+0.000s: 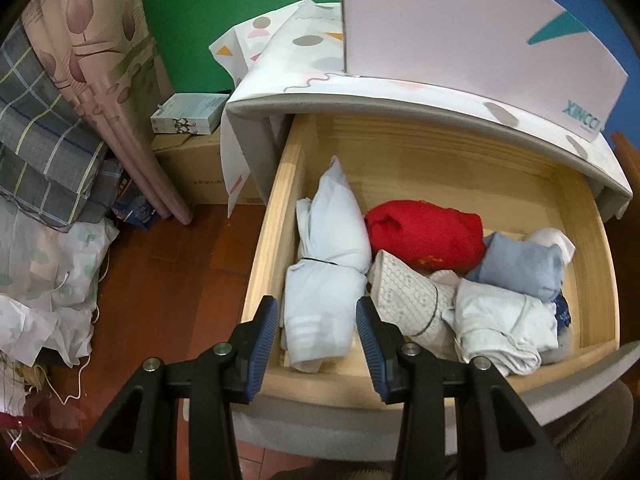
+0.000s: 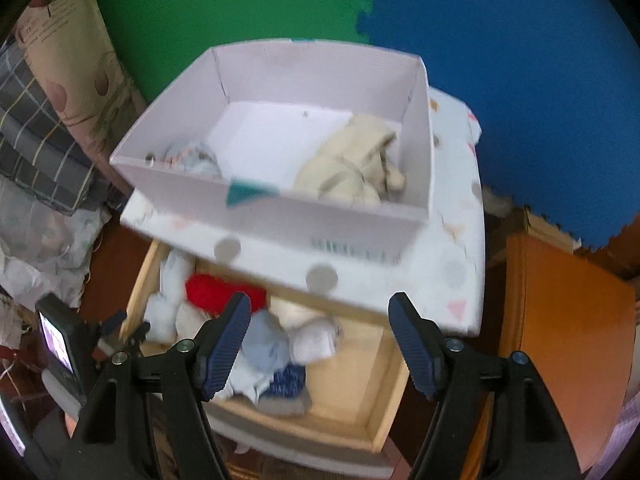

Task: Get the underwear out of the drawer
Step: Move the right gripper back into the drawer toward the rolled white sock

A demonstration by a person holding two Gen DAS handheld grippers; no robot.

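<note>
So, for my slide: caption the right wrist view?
Open right gripper above drawer of folded underwear, white box on top.

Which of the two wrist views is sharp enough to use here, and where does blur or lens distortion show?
Left wrist view: sharp; the folded clothes in the drawer are crisp, though the fisheye bows the cabinet top into an arc and darkens the corners. Right wrist view: motion-smeared; the white box and its lettering are streaked, the cream garment inside is soft, and only the right tool stays crisp.
</note>
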